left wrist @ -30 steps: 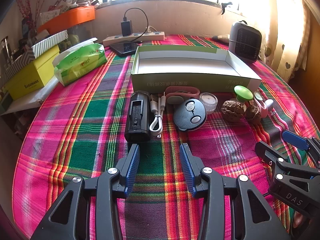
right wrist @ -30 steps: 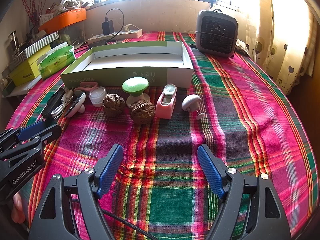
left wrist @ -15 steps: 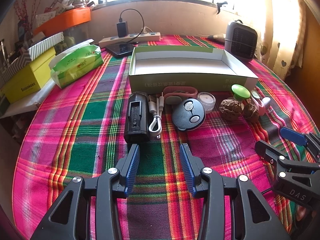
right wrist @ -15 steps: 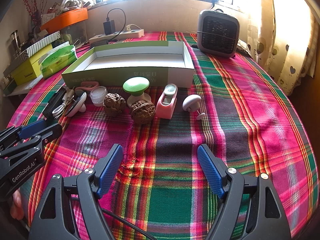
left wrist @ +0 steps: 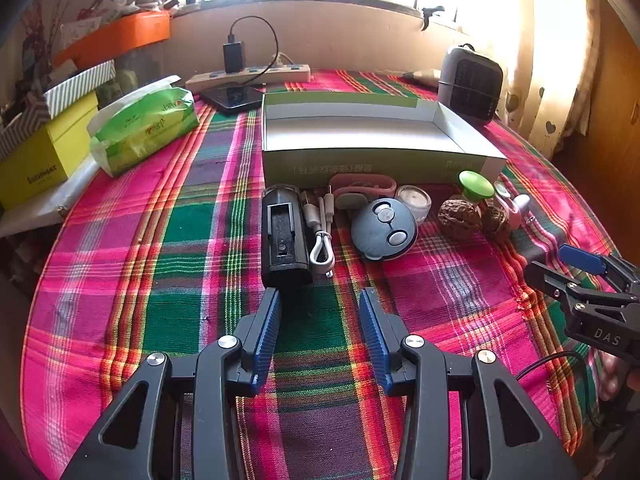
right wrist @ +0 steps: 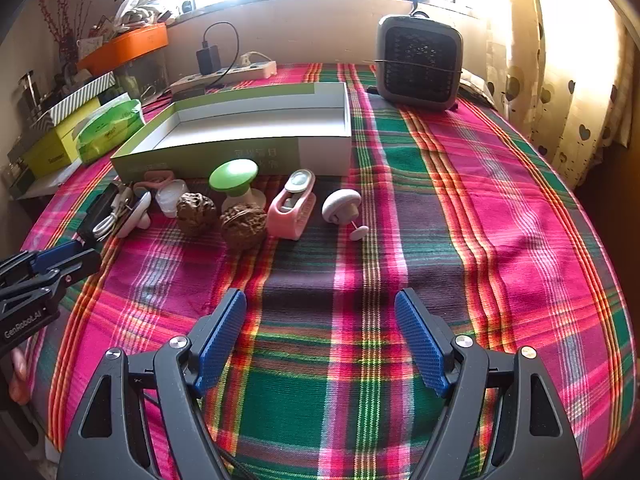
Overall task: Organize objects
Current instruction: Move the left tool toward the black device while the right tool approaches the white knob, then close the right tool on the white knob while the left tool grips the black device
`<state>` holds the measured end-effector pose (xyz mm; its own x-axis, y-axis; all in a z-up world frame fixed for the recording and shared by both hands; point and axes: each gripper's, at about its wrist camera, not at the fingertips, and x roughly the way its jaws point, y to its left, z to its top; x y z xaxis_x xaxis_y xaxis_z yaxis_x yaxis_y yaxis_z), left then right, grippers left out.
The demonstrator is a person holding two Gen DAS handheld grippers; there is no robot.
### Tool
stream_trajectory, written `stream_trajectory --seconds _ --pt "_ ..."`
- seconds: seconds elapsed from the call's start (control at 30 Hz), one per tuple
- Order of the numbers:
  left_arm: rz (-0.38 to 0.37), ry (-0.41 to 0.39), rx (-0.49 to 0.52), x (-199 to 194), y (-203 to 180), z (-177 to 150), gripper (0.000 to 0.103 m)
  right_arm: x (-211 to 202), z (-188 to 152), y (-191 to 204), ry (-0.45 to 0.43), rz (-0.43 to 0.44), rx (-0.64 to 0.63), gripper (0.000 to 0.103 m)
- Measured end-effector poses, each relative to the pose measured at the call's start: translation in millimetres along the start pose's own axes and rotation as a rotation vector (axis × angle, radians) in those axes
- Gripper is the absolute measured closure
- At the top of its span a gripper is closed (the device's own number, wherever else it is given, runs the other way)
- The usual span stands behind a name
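The desk (right wrist: 500,216) I was working over was covered in a bright plaid cloth of pink, green and purple, set under a sunlit window with heart-print curtains (right wrist: 568,92) on the right. A small grey heater (right wrist: 419,63) stood at the far right, and a power strip (left wrist: 250,76) with a black charger lay against the wall. On the far left sat a green tissue pack (left wrist: 142,130), a yellow box (left wrist: 44,156) and an orange tray (left wrist: 120,36).

An open shallow box (left wrist: 372,136) sat in the middle of the desk. In a row just in front of it lay the small things: a black device (left wrist: 285,236), a white cable (left wrist: 322,232), a round dark remote (left wrist: 384,229), a small clear jar (left wrist: 416,200), two walnuts (right wrist: 218,216), a green-capped piece (right wrist: 234,180), a pink clip-shaped gadget (right wrist: 292,206) and a white mushroom-shaped piece (right wrist: 342,206).

My left gripper (left wrist: 320,300) hovered just short of the black device, fingers moderately apart and holding nothing. My right gripper (right wrist: 320,300) hung well back from the row, fingers wide apart and also holding nothing.
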<state>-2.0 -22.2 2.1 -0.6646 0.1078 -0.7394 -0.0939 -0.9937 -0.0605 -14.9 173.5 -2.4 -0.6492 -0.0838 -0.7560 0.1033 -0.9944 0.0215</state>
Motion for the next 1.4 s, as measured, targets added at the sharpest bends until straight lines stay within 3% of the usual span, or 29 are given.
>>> stream_trajectory --seconds 0.27,0.5,0.93,1.17,1.33,1.4 --pt "-0.022 0.002 -0.016 -2 8 1 0.064 1 0 0 0.004 -0.007 -0.007 0.026" --pt "-0.031 -0.033 -0.103 -8 34 11 0.064 1 5 -14 0.011 -0.010 0.018 0.026" --pt "-0.025 -0.031 -0.098 5 40 29 0.064 7 28 -35 -0.004 -0.024 0.031 0.027" --pt "-0.013 -0.026 -0.086 10 39 36 0.064 22 42 -34 0.021 -0.001 -0.013 0.035" --pt "-0.001 -0.025 -0.079 12 42 39 0.064 32 44 -31 0.052 0.017 -0.039 0.044" --pt "0.001 -0.024 -0.085 13 44 41 0.064 34 46 -31 0.049 0.018 -0.046 0.053"
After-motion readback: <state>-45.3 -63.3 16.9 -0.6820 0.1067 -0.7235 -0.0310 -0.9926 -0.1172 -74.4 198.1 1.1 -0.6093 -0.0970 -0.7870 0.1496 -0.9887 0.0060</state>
